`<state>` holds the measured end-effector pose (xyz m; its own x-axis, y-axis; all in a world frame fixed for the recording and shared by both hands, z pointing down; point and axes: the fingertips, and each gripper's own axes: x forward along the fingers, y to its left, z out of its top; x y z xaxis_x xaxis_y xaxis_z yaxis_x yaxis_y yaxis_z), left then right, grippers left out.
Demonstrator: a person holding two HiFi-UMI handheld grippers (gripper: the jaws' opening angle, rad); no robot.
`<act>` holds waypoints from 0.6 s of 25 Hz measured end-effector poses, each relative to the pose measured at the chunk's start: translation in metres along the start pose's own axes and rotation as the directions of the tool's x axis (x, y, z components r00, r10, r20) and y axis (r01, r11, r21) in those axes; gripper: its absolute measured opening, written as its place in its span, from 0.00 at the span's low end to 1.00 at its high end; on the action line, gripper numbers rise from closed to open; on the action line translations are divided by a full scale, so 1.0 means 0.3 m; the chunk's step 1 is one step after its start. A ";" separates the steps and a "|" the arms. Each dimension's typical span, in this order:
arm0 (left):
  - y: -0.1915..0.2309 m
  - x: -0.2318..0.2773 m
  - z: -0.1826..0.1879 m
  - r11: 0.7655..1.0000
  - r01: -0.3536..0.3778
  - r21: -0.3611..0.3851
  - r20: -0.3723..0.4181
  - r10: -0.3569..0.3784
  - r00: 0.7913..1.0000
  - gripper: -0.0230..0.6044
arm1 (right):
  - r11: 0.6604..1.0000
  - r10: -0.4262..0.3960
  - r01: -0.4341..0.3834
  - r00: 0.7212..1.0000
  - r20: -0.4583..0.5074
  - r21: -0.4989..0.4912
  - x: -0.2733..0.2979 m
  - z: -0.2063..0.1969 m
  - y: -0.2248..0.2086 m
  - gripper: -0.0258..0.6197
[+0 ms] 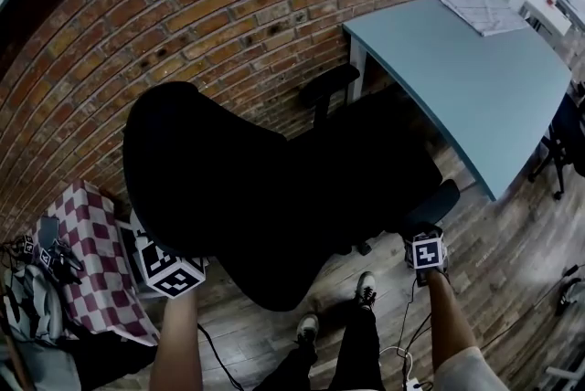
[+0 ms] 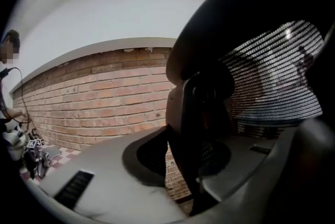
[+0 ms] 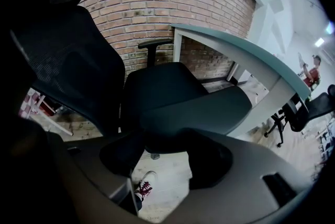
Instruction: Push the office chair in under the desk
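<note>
A black office chair [image 1: 238, 188] stands out from the light-blue desk [image 1: 466, 69], its mesh back toward me and its seat [image 3: 162, 87] partly under the desk's edge. My left gripper [image 1: 174, 254] is at the back's lower left edge. In the left gripper view [image 2: 191, 165] a dark frame piece of the chair back [image 2: 196, 113] stands between the jaws, and they look shut on it. My right gripper [image 1: 426, 238] is just behind the near armrest [image 1: 437, 200]. The armrest's rear end [image 3: 193, 113] lies at its open jaws [image 3: 167, 157], with floor showing between them.
A brick wall [image 1: 183, 5] runs behind the chair and desk. A red-checked cloth [image 1: 91, 261] covers something at the left. Papers [image 1: 480, 10] lie on the desk's far end, and another chair [image 1: 567, 138] stands at the right. My feet [image 1: 366, 289] and a cable are on the wooden floor.
</note>
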<state>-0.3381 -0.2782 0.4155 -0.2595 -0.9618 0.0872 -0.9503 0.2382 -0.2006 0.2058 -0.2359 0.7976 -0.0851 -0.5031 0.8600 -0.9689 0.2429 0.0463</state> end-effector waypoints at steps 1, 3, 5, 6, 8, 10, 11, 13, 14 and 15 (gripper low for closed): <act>-0.015 0.006 0.002 1.000 -0.003 -0.004 -0.002 0.003 1.000 0.20 | 1.000 -0.006 0.006 1.000 0.002 0.009 0.001 0.005 -0.017 0.46; -0.049 0.018 0.010 1.000 -0.012 -0.013 -0.003 0.012 1.000 0.19 | 1.000 -0.016 0.016 1.000 0.000 0.026 0.013 0.012 -0.054 0.45; -0.086 0.029 0.020 1.000 -0.016 -0.014 -0.001 0.016 1.000 0.18 | 0.998 -0.030 0.029 1.000 0.000 0.046 0.023 0.028 -0.084 0.41; -0.106 0.034 0.025 1.000 -0.014 -0.012 0.001 0.014 1.000 0.18 | 0.998 -0.040 0.039 0.999 0.001 0.048 0.019 0.038 -0.094 0.41; -0.147 0.043 0.034 1.000 -0.006 -0.007 0.007 0.006 1.000 0.20 | 0.998 -0.052 0.052 0.999 0.015 0.022 -0.013 0.068 -0.095 0.41; -0.191 0.051 0.043 1.000 0.007 -0.010 0.015 -0.007 1.000 0.23 | 0.999 -0.043 0.043 0.998 0.037 -0.008 -0.043 0.097 -0.083 0.41; -0.212 0.054 0.047 1.000 0.014 -0.014 0.019 -0.014 1.000 0.24 | 0.999 -0.037 0.037 0.998 0.044 -0.014 -0.053 0.105 -0.082 0.42; -0.255 0.059 0.057 0.999 0.027 -0.016 0.028 -0.027 0.999 0.26 | 1.000 -0.026 0.027 0.997 0.070 -0.012 -0.080 0.129 -0.084 0.43; -0.277 0.060 0.064 0.999 0.034 -0.016 0.033 -0.033 0.999 0.26 | 1.000 -0.016 0.016 0.995 0.096 -0.005 -0.099 0.149 -0.082 0.43; -0.299 0.061 0.070 0.999 0.041 -0.015 0.039 -0.041 0.998 0.27 | 1.000 -0.001 0.001 0.992 0.127 0.000 -0.120 0.173 -0.074 0.43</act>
<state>-0.2541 -0.3201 0.4145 -0.2139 -0.9752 0.0576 -0.9627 0.2004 -0.1819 0.2184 -0.2664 0.7392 -0.1132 -0.6041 0.7888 -0.9691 0.2423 0.0465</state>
